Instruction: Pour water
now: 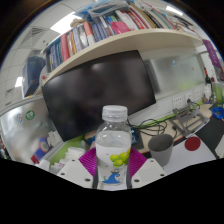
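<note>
gripper view: the claw [112, 168] seems clenched on the water bottle [115, 140], cap still on, above the worktop [190, 150]. the grey cup [160, 149] stands just beside it; a fast tilt could knock it or spill wide.

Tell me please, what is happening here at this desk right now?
A person's handheld gripper has a clear plastic water bottle with a white cap between its two fingers. The purple pads sit close against the bottle's sides, but I cannot tell whether they press on it. The bottle is upright. Just to its right stands a small grey cup, probably where the water will go. Behind them are a dark monitor and a bookshelf. No pouring has begun.
</note>
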A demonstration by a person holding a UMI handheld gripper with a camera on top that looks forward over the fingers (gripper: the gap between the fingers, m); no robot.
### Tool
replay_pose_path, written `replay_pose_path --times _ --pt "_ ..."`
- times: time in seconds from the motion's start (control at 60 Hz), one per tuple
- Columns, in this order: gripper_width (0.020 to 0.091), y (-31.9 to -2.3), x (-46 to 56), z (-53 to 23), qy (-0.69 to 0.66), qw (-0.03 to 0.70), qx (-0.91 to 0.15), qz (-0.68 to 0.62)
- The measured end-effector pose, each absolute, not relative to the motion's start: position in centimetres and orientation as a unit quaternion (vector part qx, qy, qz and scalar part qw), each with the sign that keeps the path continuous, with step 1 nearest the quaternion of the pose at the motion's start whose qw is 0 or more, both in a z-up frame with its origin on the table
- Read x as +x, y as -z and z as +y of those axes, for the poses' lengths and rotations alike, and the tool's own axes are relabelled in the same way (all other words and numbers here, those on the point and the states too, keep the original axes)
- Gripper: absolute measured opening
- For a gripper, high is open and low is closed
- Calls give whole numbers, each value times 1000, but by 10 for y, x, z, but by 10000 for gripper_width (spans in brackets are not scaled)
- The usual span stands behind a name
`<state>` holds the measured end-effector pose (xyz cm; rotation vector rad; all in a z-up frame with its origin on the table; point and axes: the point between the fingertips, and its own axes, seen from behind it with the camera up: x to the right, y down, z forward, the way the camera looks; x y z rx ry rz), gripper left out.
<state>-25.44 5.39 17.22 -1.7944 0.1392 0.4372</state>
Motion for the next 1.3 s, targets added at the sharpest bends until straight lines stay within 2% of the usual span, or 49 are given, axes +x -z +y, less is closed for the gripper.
replay_pose_path --times 0.233,0.35,0.633,0.95,1.083,1.3 --pt "381 -188 -260 103 -387 509 -730 240" --pt "391 -185 -255 117 -453 454 -688 340" --pt "392 -170 -231 134 -535 345 -574 514" --pt "394 -172 -223 148 -575 288 -507 574" --pt "391 -191 -221 143 -544 326 -560 533" --pt "406 -240 -157 134 -322 502 -730 334"
